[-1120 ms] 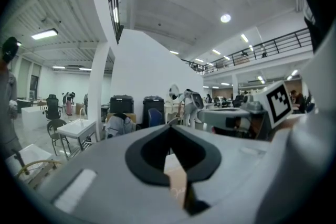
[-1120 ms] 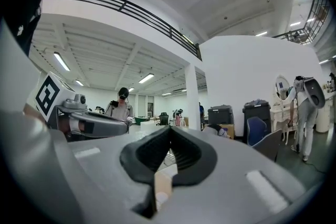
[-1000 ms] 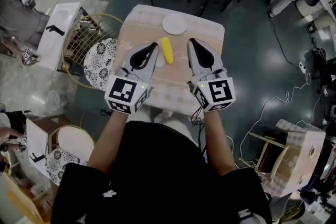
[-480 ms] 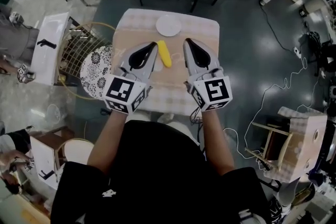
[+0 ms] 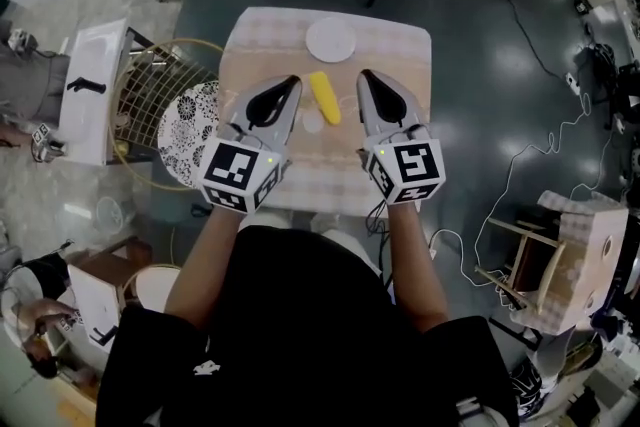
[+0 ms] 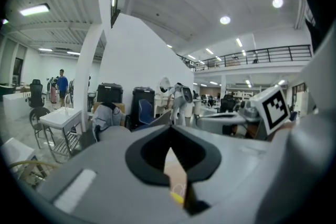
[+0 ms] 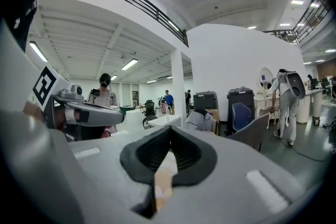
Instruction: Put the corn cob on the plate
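On the table, a corn cob lies between two closed grippers.
The corn cob (image 5: 324,98) rests mid-table (image 5: 400,45), near the white plate (image 5: 331,39) at the far edge but apart from it. The left gripper (image 5: 292,83) and right gripper (image 5: 366,77) flank the cob, jaws pressed together on nothing. Only the head view shows the plate. The left gripper view catches a yellow sliver of cob below its jaw tips; the right gripper view shows pale tabletop there.
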`<state>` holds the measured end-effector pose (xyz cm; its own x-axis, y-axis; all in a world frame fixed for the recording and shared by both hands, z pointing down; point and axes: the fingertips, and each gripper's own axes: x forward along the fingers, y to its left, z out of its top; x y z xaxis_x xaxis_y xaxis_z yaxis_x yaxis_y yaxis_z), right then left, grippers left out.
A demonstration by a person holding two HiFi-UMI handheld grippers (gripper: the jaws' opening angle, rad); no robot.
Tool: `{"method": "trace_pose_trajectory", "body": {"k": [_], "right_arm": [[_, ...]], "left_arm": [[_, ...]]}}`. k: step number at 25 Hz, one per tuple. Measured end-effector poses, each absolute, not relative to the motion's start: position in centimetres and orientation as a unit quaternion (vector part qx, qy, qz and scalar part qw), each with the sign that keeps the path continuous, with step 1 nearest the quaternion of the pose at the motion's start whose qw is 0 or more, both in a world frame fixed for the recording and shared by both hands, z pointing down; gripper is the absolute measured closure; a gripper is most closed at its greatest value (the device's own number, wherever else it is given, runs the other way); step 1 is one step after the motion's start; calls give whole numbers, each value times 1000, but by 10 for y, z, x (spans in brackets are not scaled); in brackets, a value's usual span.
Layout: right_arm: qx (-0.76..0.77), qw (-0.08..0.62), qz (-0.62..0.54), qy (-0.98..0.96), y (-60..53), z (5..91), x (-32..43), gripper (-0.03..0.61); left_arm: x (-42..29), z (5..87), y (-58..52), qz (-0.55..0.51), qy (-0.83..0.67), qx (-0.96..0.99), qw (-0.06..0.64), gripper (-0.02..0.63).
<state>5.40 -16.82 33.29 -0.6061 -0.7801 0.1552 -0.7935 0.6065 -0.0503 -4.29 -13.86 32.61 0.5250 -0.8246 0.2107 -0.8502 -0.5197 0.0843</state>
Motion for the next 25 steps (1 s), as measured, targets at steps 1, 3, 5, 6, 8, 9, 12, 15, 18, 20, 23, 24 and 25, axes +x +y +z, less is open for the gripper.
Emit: {"method": "trace_pose_trajectory", "body": {"k": [1,3,5,6,8,9,12,15,18,20,23,24,25], "right_arm": [[441,64,63,-893,-171,340,50,577],[442,73,75,-891,-175,353,45,577],[443,82,87,-888,-180,367,41,577],[444,87,93,-887,-181,375,39,577],[444,94,107,-885,-182,389,36,577],[442,95,114,-885,-182,395,35,577],[439,95,131,-884,-185,411,31,577],[445,107,139,-878,-190,425,29,577],[449,120,142,-874,-196,436,26,577],[450,132,147,-871,-196,445,26,577],[448,152,164,-866,-196,464,27,574],[446,160,171,-864,-197,473,26,567],[444,169,177,-862,-197,482,25,560]], "left_arm": [[-47,329,-141,74,-481,869,91,609],[-53,334,-145,78,-480,868,96,609],[-58,341,-149,83,-478,868,102,609],[-60,346,-150,87,-476,869,105,609],[-62,355,-152,93,-472,869,114,609],[-63,359,-153,95,-470,869,120,609],[-64,369,-157,101,-462,871,131,609],[-66,380,-164,106,-453,874,141,609],[-68,392,-171,113,-444,876,151,609],[-66,400,-173,117,-438,877,159,609],[-64,411,-177,123,-431,878,171,609],[-64,415,-179,126,-429,878,174,609],[-65,419,-181,129,-426,878,177,609]]}}
